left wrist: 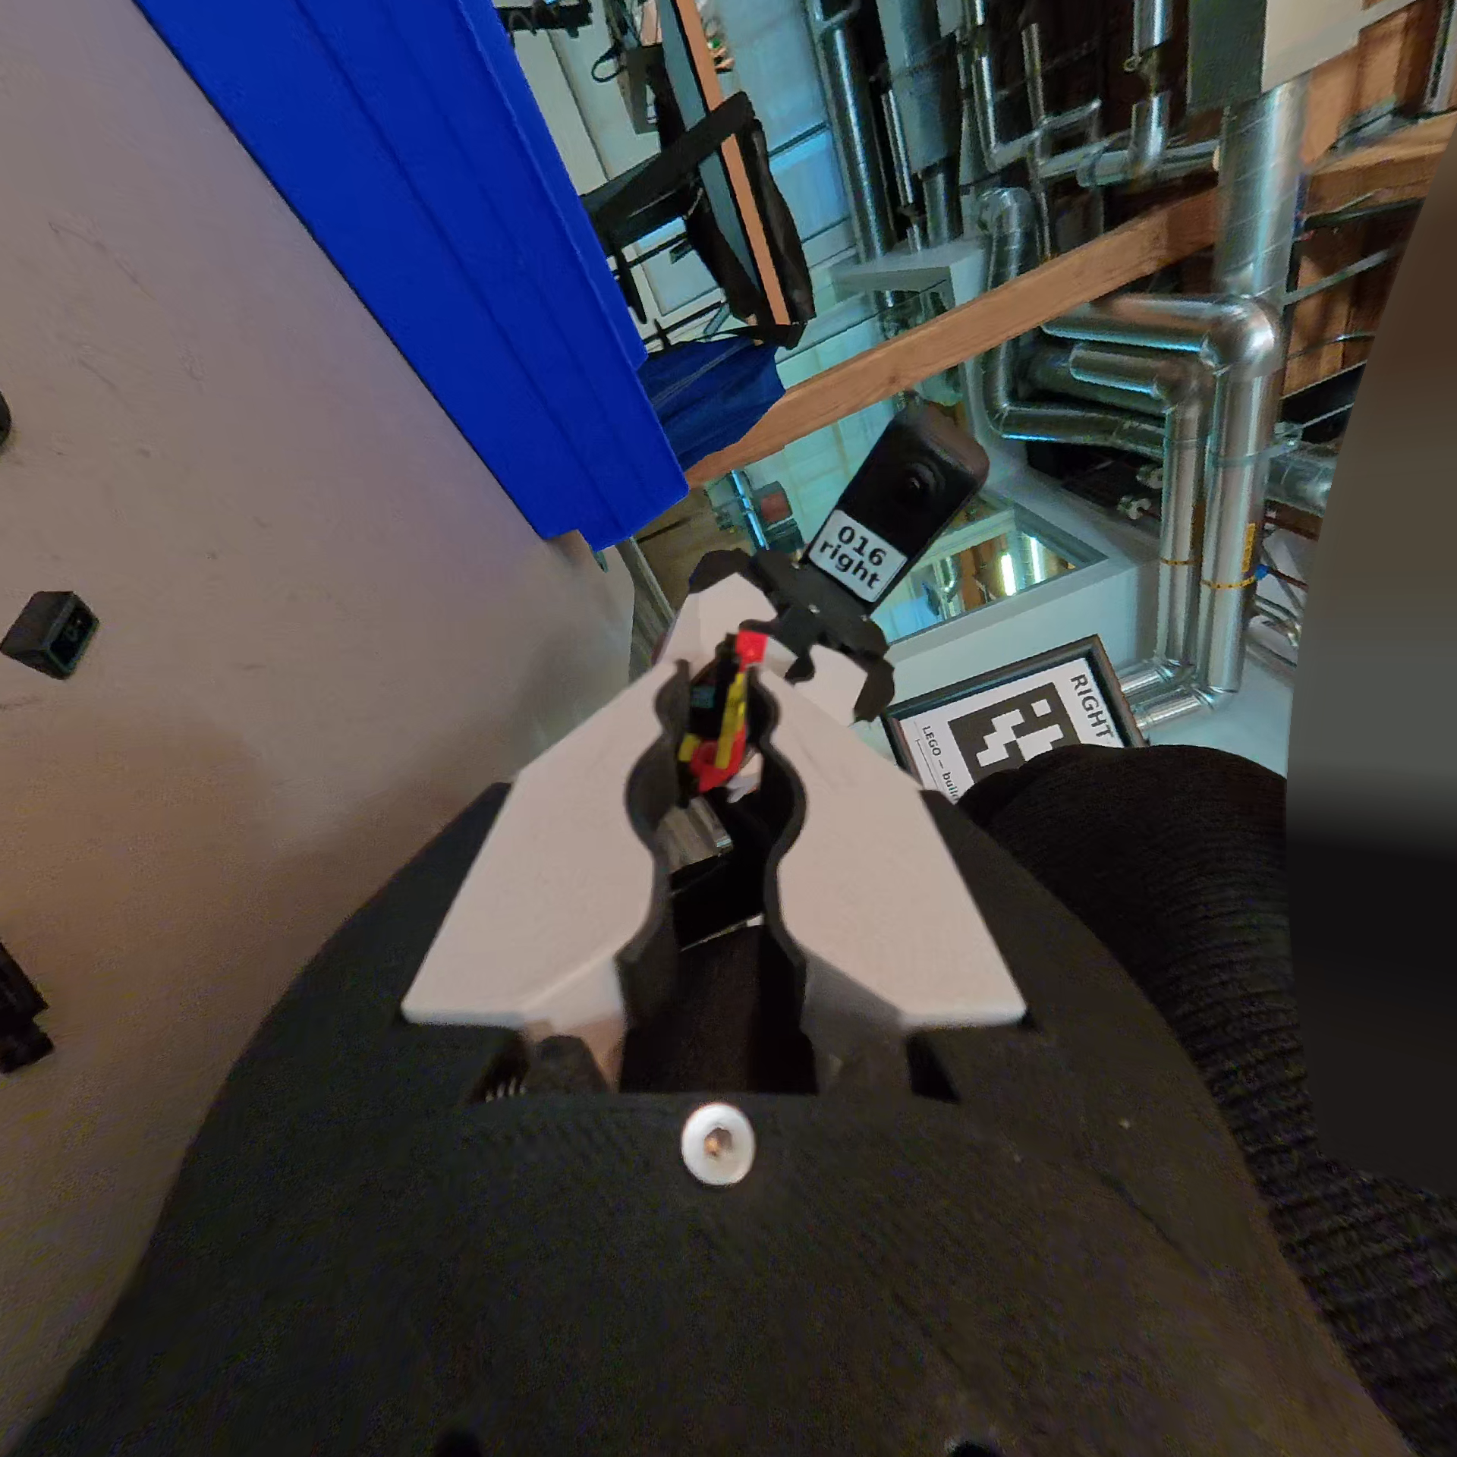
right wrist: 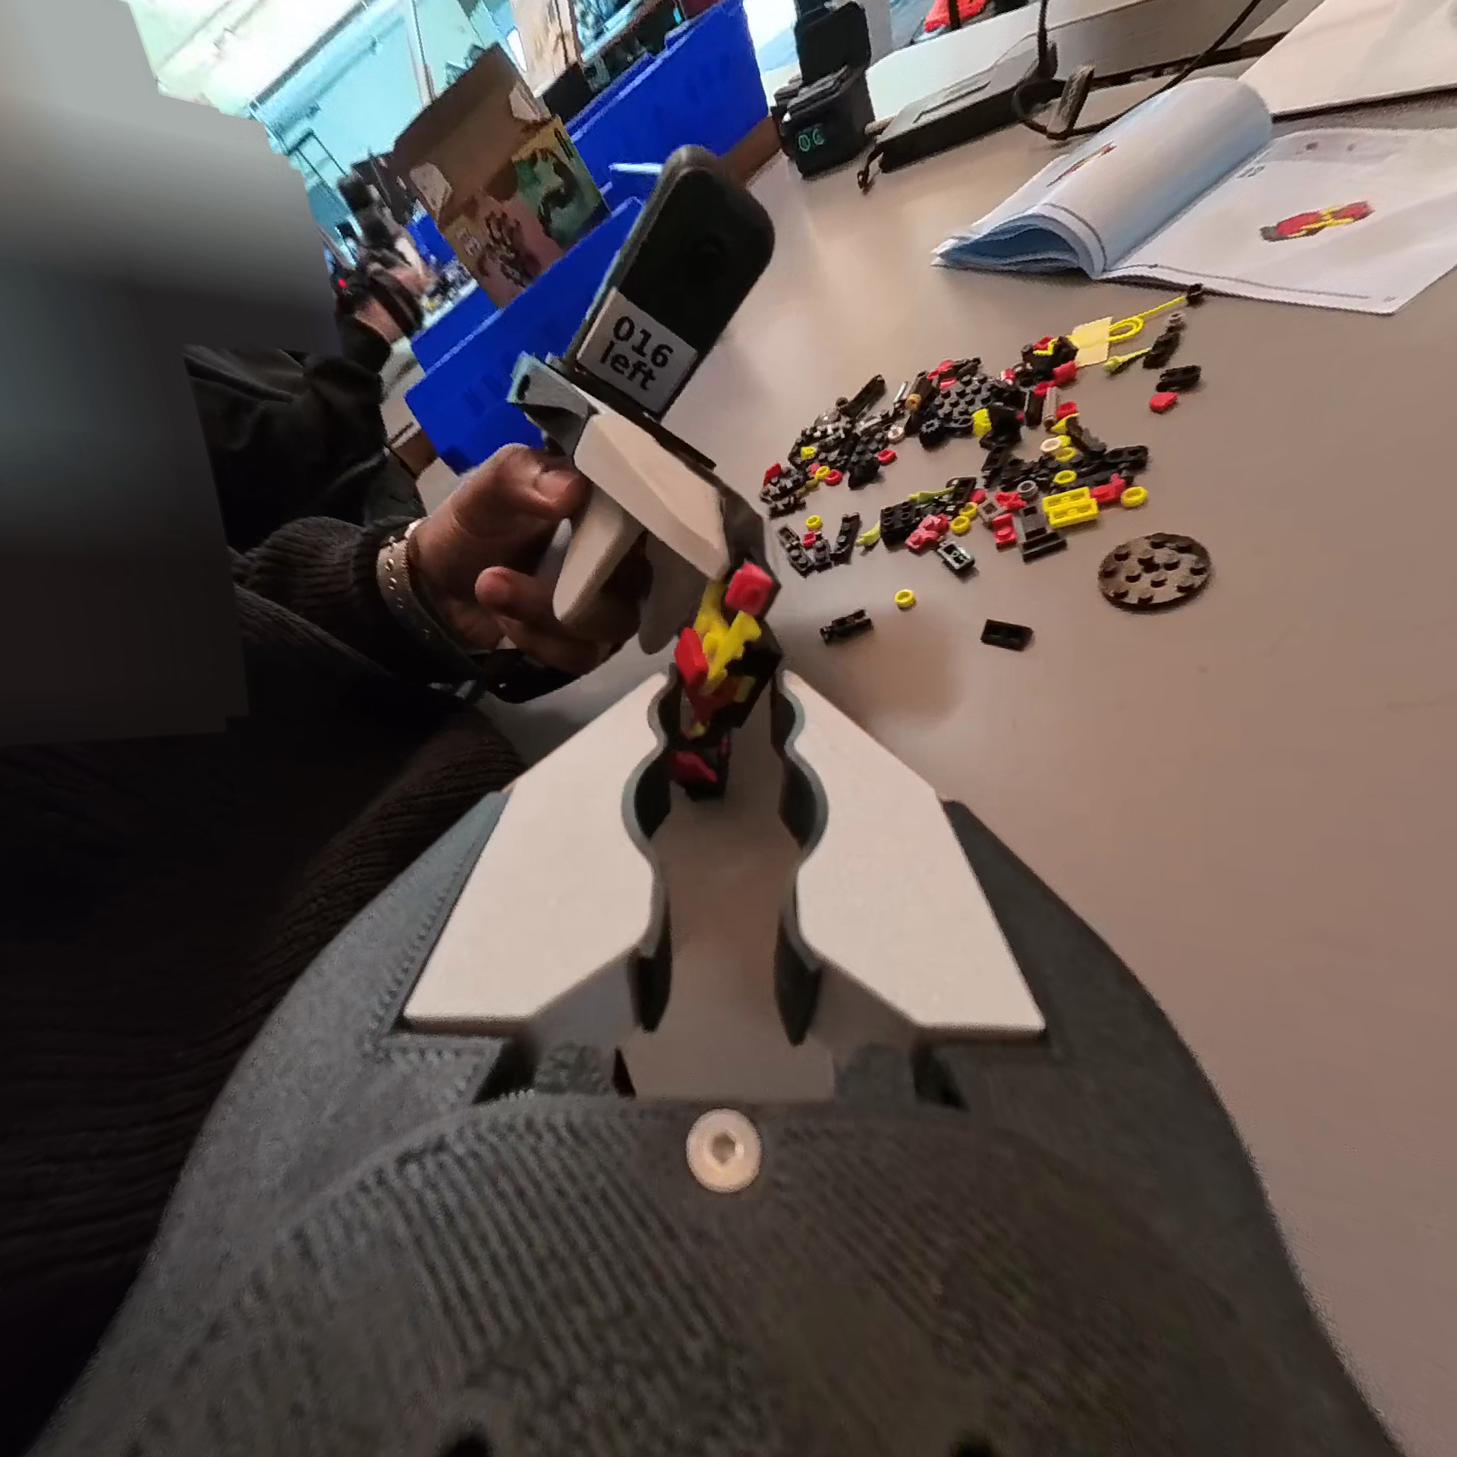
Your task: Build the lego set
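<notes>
A small lego assembly of red, yellow and black pieces (right wrist: 725, 631) is held in the air above the grey table (right wrist: 1025, 788). My right gripper (right wrist: 721, 694) is shut on its lower part. My left gripper (right wrist: 733, 568), held by a hand, comes in from the upper left and grips its top by a red piece. In the left wrist view the left gripper (left wrist: 717, 694) is shut on the assembly (left wrist: 709, 757), and the right gripper (left wrist: 733, 631) meets it from the far side. Loose lego pieces (right wrist: 985, 465) lie in a heap on the table.
A round black studded plate (right wrist: 1155, 569) lies right of the heap. An open instruction booklet (right wrist: 1261, 197) is at the back right. Blue bins (right wrist: 552, 339) and a cardboard box (right wrist: 504, 181) stand behind. A framed marker card (left wrist: 1017, 717) and a small black block (left wrist: 51, 635) show in the left wrist view.
</notes>
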Tool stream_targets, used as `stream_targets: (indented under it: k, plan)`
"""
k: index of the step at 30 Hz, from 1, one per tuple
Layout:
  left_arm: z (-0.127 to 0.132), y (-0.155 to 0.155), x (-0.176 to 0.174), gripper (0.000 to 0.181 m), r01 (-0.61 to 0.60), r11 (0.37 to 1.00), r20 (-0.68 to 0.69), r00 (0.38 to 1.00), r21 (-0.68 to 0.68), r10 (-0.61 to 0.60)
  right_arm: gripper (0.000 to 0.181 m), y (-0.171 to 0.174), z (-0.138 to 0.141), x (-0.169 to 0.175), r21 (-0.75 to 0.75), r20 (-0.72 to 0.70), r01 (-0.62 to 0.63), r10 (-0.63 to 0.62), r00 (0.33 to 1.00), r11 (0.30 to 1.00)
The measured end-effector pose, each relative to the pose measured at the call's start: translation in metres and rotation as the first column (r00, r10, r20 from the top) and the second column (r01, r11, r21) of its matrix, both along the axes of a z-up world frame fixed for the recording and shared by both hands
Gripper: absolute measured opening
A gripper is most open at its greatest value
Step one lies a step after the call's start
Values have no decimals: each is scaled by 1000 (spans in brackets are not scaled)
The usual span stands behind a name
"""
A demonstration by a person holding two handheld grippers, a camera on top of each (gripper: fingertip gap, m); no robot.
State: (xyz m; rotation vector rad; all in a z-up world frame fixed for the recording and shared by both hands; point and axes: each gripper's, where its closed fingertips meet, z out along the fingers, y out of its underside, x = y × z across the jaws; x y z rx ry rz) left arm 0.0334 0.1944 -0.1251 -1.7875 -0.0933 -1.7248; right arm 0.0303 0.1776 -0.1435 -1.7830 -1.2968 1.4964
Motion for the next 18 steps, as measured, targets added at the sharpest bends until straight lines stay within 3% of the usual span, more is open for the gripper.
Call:
stream_targets:
  k: [2,4,9,12,18]
  plan:
    - [-2,-1,2,32,4,1000,-21,1000,9,-4,21,3,6,1,-29,-29,13,-13,999,1000]
    - [-1,-3,4,40,23,1000,-23,999,17,-22,21,8,9,2,-60,-50,32,-35,998,998]
    - [-4,-7,12,33,55,998,-39,998,10,-55,20,11,16,3,-125,-89,39,-50,995,991]
    - [-3,-8,13,18,60,998,-35,998,12,-60,21,8,10,2,-66,-56,35,-39,998,997]
    - [-3,-6,9,18,53,998,12,999,-32,-52,24,9,7,6,82,-30,22,-19,999,996]
